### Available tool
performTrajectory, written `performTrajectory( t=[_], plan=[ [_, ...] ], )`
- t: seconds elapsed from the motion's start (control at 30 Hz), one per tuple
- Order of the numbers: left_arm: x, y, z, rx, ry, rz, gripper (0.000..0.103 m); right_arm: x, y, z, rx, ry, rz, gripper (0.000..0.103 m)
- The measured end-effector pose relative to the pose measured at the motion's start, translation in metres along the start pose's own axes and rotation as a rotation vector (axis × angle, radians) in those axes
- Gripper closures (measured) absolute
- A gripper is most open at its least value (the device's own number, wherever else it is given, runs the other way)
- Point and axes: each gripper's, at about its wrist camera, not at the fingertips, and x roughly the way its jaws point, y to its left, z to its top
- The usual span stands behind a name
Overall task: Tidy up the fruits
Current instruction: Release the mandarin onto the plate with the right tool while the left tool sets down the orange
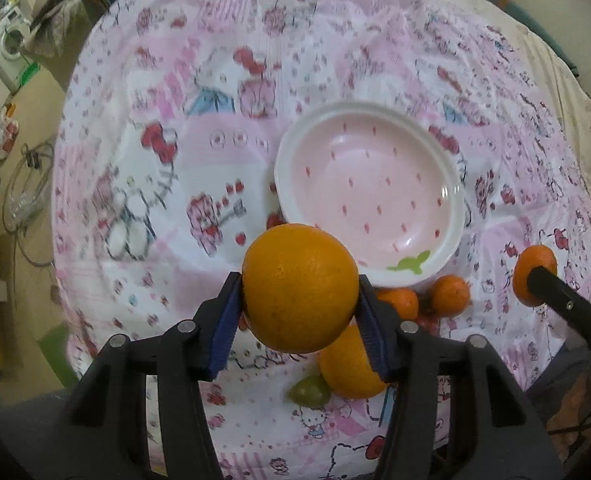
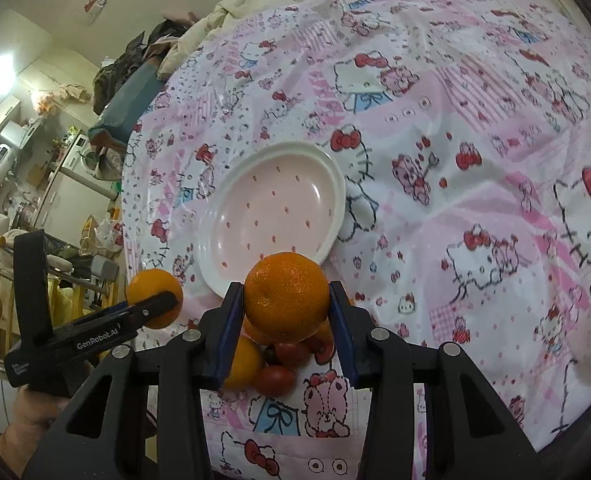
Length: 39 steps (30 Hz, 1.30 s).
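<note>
Two handheld grippers hang over a bed covered in a pink cartoon-print sheet (image 1: 223,92). The left gripper (image 1: 299,292) clamps a large orange (image 1: 299,286) between its blue pads, raised above the sheet just before the near rim of a pink plate (image 1: 369,196) with a white rim and red flecks; the plate holds nothing. The right gripper (image 2: 285,300) squeezes a tangerine (image 2: 286,296) in the same way, near the same plate (image 2: 273,212).

Below the held fruit lies a small pile, mostly hidden by the grippers: another orange (image 1: 349,368), two small tangerines (image 1: 449,295), a green fruit (image 1: 309,392) partly cut off by the orange, and a few red tomatoes (image 2: 277,378). How many pieces lie there in all cannot be made out.

The left view is blurred. At its right edge only one finger of the right gripper shows
</note>
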Motion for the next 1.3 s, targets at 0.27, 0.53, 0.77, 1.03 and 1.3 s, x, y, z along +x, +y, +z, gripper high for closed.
performTrajectory(
  t=[0.27,0.53,0.77,1.03,1.3],
  plan=[
    [-0.006,0.0,0.029,0.038,-0.034,0.016,0.053,0.0,0.011,0.039,-0.062,-0.02,0.005,0.059],
    [0.013,-0.011,0.056,0.081,-0.033,0.03,0.053,0.034,0.007,0.072,-0.082,0.031,-0.003,0.059],
    [0.034,-0.014,0.075,0.086,-0.021,0.017,0.053,0.078,0.003,0.095,-0.122,0.098,-0.031,0.059],
    [0.044,-0.011,0.087,0.086,-0.027,0.032,0.053,0.128,0.003,0.106,-0.18,0.174,-0.061,0.059],
    [0.05,0.0,0.092,0.047,-0.014,0.035,0.053,0.153,0.003,0.103,-0.221,0.214,-0.086,0.059]
  ],
)
